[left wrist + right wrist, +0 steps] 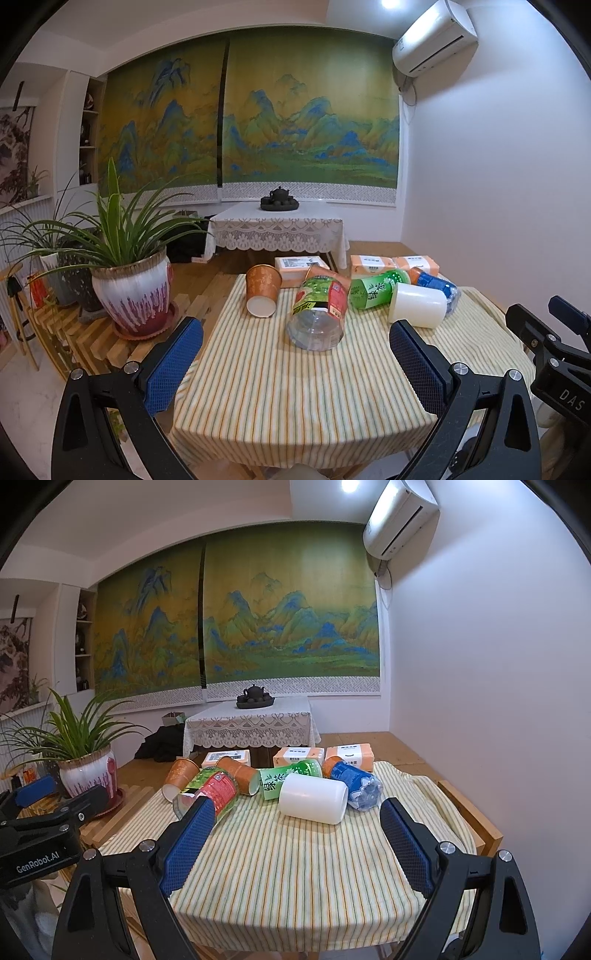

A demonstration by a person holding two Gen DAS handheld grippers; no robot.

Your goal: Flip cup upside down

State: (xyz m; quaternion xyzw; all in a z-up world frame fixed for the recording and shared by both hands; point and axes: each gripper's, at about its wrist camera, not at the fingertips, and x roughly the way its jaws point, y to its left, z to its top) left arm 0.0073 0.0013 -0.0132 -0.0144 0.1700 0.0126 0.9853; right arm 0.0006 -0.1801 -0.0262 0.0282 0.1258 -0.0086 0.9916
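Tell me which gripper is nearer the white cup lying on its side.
Right. The right gripper faces the white cup almost head-on, jaws open just short of it. The left gripper sits off to the cup's left, facing the clear bottle instead.

Striped cloth (pixel 288 391) covering the worktop, directly ahead of the tool. Three plastic bottles lying on it: red-and-green label (pixel 319 306), green tea label (pixel 373 291), blue label (pixel 437 286). Three orange tissue packs (pixel 301 757) beyond. Potted plant (pixel 129 291) off left. Lace-covered table (pixel 277 230) with dark tea set (pixel 279 199) farther ahead. Air conditioner (pixel 436 37) high right.
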